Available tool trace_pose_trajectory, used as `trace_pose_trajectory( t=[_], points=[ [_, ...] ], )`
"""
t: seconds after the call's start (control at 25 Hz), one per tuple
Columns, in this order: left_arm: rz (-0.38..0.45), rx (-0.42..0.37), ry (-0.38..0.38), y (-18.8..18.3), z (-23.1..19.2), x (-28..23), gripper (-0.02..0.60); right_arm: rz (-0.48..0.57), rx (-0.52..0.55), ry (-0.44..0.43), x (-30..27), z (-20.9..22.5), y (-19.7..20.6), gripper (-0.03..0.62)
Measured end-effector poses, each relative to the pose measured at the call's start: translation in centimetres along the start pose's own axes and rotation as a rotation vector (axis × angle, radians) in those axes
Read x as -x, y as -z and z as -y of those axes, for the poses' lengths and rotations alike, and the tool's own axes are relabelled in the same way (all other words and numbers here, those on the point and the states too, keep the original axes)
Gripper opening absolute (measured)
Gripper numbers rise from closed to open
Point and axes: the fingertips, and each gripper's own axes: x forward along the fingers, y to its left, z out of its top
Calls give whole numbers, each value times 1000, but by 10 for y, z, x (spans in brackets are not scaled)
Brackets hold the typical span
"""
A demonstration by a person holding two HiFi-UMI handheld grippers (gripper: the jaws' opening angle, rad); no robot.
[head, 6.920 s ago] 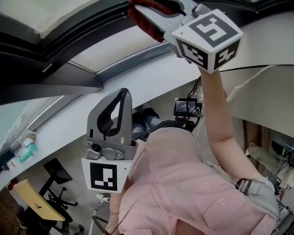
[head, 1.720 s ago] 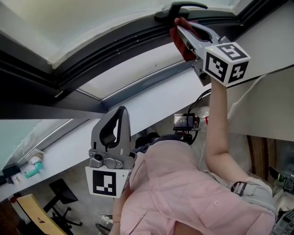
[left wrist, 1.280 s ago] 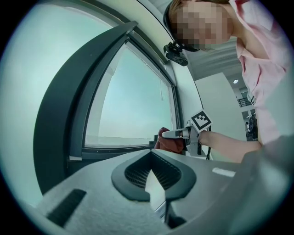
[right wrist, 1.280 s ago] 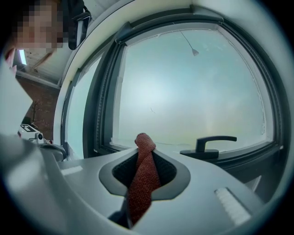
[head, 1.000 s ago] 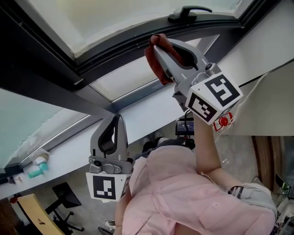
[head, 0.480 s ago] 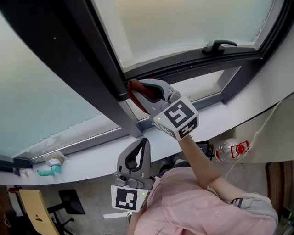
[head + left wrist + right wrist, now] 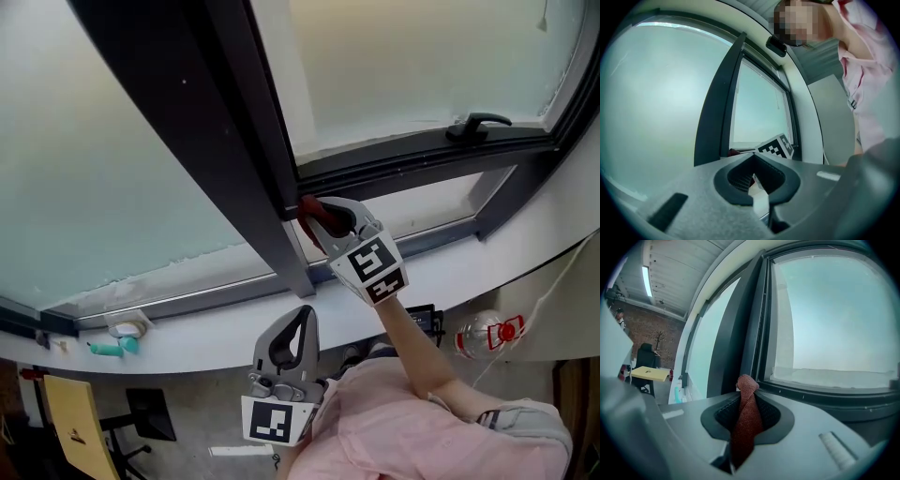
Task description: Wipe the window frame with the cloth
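**Cloth pinched at the frame corner, left gripper idle**

Pinched between the jaws of the right gripper (image 7: 315, 212): a rust-red cloth (image 7: 313, 216), bunched into a narrow fold. Seen along the right gripper (image 7: 746, 392) itself, clamped hard on the cloth (image 7: 745, 420), with a knot of fabric poking out past the tips toward 12 o'clock.

In the head view, raised on an outstretched arm and aimed toward 11 o'clock, at the dark window frame (image 7: 234, 141). Cloth tip right at the corner where the thick upright bar meets the lower rail of the sash; touching or just short of it, cannot tell.

Toward 6 o'clock from there, near a pink shirt (image 7: 403, 422): the left gripper (image 7: 302, 321), upright, well apart from the frame. From the left gripper view, left gripper (image 7: 753, 161) with jaws pressed together at the tips and nothing caught between them.

At 2 o'clock from the cloth, a black window handle (image 7: 478, 125) on the sash rail. At 8 o'clock, small teal item (image 7: 117, 347) on the white sill (image 7: 187, 328).
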Motion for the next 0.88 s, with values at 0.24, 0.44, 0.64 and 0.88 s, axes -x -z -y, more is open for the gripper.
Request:
trace_pose_trajectory(
  t=[0.24, 0.44, 0.64, 0.88],
  points=[
    [-5, -10, -3, -2, -3, -2, -3, -23, -88, 1, -13, 0, 26, 63],
    [-6, -16, -8, -3, -3, -5, -3, -22, -84, -8, -28, -1, 26, 63],
    [-7, -28, -13, -5, -5, -7, -3, -26, -44, 1, -29, 0, 26, 63],
    [1, -34, -12, -6, -2, -10, -3, -27, 23, -13, -28, -1, 25, 61]
  ],
)
